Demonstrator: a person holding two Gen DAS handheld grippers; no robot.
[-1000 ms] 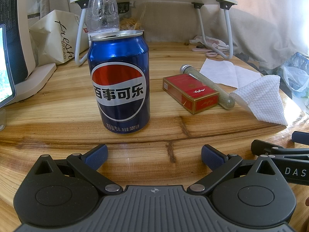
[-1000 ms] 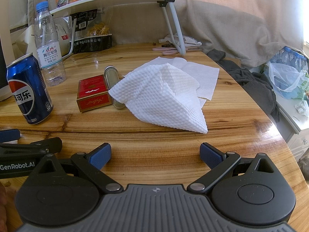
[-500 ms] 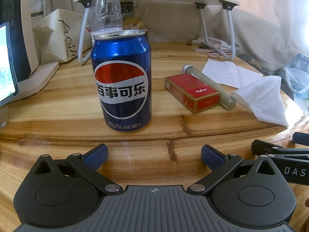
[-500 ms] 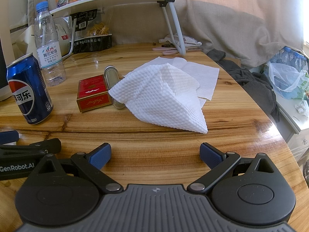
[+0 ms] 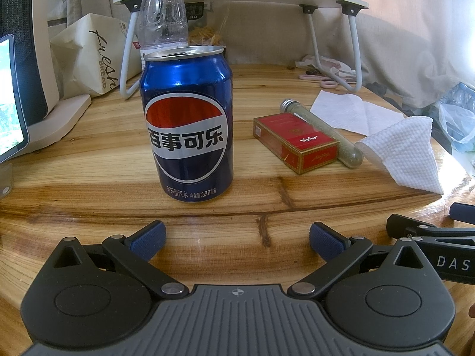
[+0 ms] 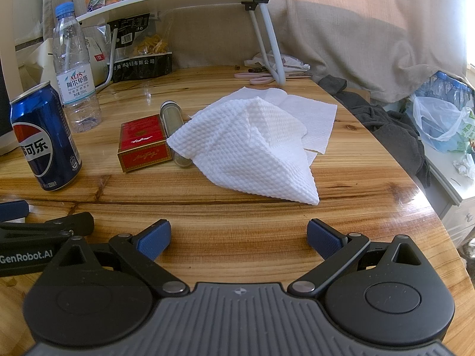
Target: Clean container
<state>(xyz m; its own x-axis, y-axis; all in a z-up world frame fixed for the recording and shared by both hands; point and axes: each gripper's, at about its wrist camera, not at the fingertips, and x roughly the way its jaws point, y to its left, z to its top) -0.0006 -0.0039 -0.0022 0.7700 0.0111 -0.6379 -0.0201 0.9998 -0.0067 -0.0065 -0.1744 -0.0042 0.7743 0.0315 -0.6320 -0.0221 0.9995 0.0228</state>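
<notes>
Left gripper (image 5: 236, 241) spread wide, holding nothing, low over the table (image 5: 89, 184). Right gripper (image 6: 239, 238) likewise wide apart and empty. Can (image 5: 187, 124) upright at frame centre in the left view, just ahead of the left gripper, not touching; blue, top opened, contents not visible. Cloth (image 6: 249, 148) crumpled mid-frame in the right view, its edge over the tube (image 6: 172, 118). Tube lies beside the red box (image 6: 142, 142), capped, greenish fill. Bottle (image 6: 75, 71) upright behind the can, nearly empty.

Black tongs (image 5: 236, 241), blue ribbed pads (image 6: 154, 238) (silver pivot screws), white "GenRobot.AI" lettering.
</notes>
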